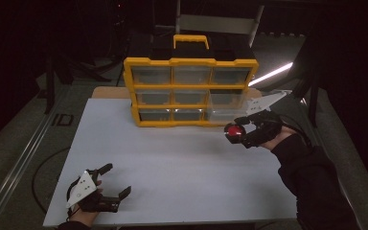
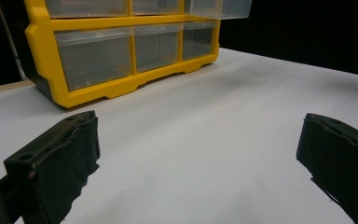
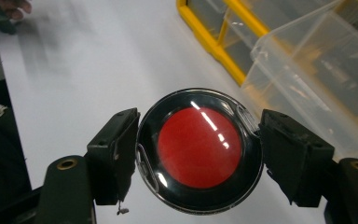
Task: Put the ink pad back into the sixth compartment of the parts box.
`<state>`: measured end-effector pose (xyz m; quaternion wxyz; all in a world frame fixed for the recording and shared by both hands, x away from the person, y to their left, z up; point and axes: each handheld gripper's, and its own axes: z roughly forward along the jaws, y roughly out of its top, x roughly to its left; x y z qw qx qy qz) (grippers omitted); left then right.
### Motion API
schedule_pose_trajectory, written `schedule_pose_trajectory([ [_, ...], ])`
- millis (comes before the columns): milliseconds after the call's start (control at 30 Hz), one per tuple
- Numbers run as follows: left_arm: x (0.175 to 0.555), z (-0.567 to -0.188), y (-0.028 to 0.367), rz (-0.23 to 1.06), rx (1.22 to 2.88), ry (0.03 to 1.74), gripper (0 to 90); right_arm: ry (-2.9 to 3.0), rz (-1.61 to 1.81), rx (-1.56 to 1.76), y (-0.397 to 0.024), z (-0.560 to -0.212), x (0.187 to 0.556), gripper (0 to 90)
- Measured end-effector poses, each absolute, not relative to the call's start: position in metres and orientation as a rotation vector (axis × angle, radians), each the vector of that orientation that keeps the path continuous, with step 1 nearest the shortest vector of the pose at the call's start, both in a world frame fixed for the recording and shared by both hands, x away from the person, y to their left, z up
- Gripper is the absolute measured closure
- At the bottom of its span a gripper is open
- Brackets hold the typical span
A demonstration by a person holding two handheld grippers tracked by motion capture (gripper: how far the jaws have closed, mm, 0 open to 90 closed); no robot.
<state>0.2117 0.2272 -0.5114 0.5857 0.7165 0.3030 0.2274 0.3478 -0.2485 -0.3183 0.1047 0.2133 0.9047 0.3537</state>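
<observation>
- Red-and-black round case (image 3: 199, 150), a flat disc with a red centre, a black ring and a clear cover, sits clamped edge to edge between the two black jaws of the right gripper (image 3: 199, 154).
- From the high view the round case (image 1: 234, 131) hangs above the white table (image 1: 172, 163), just in front of the lower right corner of the yellow drawer cabinet (image 1: 190, 86).
- One clear drawer (image 1: 227, 106) on the cabinet's right side stands pulled out, close beside the held case; the right gripper view shows that drawer (image 3: 317, 79) just beyond the case.
- The right gripper (image 1: 242, 130) is held by a hand in a dark sleeve (image 1: 311, 177) that comes in from the lower right.
- The left gripper (image 1: 111, 181) lies low at the near left corner of the table, well apart from the case.
- Its jaws stand wide with only bare table between them, as the left gripper view shows (image 2: 198, 154).
</observation>
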Motion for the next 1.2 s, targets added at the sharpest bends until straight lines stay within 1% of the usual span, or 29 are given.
schedule_pose_trajectory([
  [533, 0.212, -0.512, 0.227, 0.530, 1.672, 0.702, 0.1, 2.632, 1.012, 0.712, -0.246, -0.287, 0.389, 30.0],
  [1033, 0.212, -0.512, 0.227, 0.525, 1.670, 0.702, 0.1, 2.587, 0.966, 0.849, -0.238, -0.271, 0.428, 30.0],
  [1200, 0.212, -0.512, 0.227, 0.524, 1.669, 0.701, 0.1, 2.574, 0.941, 0.900, -0.235, -0.272, 0.438, 30.0],
])
